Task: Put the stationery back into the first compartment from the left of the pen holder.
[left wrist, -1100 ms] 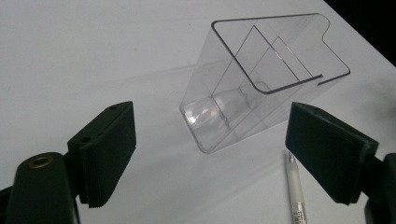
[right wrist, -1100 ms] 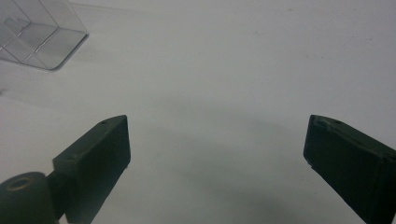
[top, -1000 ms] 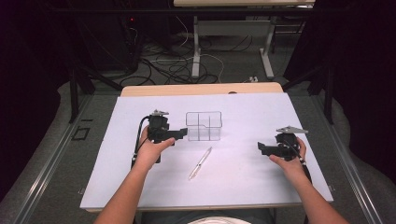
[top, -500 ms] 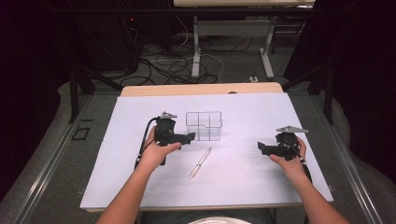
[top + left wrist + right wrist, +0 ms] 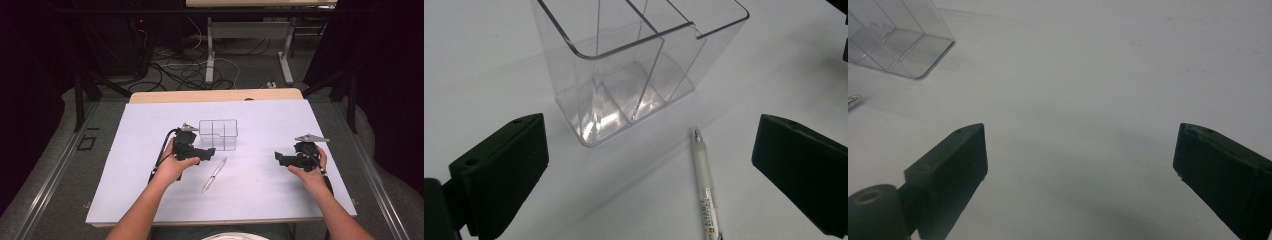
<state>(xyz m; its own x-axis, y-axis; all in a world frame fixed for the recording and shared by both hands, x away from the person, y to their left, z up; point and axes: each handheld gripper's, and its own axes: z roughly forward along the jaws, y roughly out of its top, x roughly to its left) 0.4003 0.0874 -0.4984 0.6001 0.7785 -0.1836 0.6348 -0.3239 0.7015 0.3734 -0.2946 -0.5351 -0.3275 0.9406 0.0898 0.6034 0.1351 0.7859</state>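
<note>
White-topped table (image 5: 280, 200) — clear divided organizer (image 5: 218, 133) standing upright, pen (image 5: 214, 175) lying just beside it

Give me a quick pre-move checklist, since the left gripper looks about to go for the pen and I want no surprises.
1. Left gripper open, nothing between its jaws: ok.
2. Pen lying flat on the table, free to grasp: ok.
3. Pen centred between the jaws: not ok, it lies nearer one jaw.
4. Clear box upright, apart from the pen: ok.
5. Right gripper open and well away: ok.
6. Box compartments empty: ok.
</note>
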